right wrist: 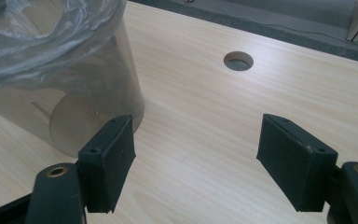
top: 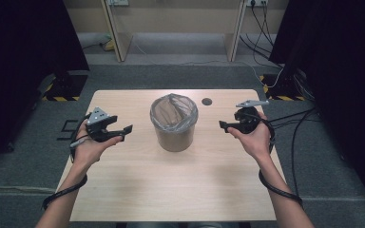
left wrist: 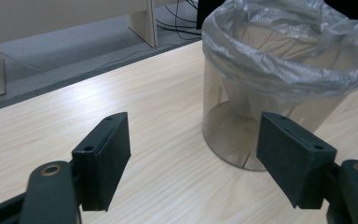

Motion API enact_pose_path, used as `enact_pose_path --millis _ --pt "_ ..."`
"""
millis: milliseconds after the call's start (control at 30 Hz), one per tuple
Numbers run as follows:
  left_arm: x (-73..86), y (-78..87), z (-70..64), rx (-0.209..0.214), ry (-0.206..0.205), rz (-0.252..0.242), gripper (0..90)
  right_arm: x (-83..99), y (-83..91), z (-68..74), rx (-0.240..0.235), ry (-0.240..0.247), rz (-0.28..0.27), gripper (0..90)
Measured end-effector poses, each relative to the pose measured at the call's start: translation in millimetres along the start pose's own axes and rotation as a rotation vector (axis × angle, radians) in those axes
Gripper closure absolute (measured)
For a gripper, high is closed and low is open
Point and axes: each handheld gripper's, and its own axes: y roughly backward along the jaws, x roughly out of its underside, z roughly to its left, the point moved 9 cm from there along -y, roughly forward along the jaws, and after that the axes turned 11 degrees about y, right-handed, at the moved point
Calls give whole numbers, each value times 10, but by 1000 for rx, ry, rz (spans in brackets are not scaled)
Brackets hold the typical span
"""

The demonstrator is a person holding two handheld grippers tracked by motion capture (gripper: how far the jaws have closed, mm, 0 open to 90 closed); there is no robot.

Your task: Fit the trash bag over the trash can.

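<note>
A pale wooden bench (top: 171,190) is seen from above, with a person's forearms coming in from the bottom edge. At the middle of the bench, toward its far half, a small see-through bin (top: 174,122) is stood upright. It is lined with a thin grey plastic bag (top: 175,110), whose edge is folded out over the rim. The inside of the bin is blurred by the crinkled bag, and whether anything lies in it cannot be told.

The left gripper (top: 125,129) is held above the bench to the left of the bin, well apart from it, and is pointed toward it. Its jaws are spread wide and nothing is held between them. In the left gripper view the bin (left wrist: 279,88) is seen ahead and to the right, beyond the open jaws. The right gripper (top: 222,125) is held to the right of the bin, also apart from it and pointed inward. Its jaws are likewise spread wide and empty. In the right gripper view the bin (right wrist: 60,79) is seen at the upper left, and a round cable hole (right wrist: 238,61) is seen in the bench farther off.

The work is judged to be at its very start: the bin and its bag are untouched, and any grasp of the bag or the bin is not yet made.
</note>
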Motion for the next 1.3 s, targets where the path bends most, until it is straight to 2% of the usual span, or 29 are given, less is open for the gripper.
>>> enact_pose_path --millis 300,633,1067,1300 --pt "271 78 44 -8 5 -10 249 282 98 -16 22 -3 -16 275" --pt "629 130 64 -17 15 -25 250 725 144 -24 45 -33 -45 274" --pt "1066 145 191 -57 34 -7 250 1084 164 -32 70 -54 -77 270" --pt "1272 114 247 -79 57 -19 252 1326 98 -30 78 -60 -72 276"
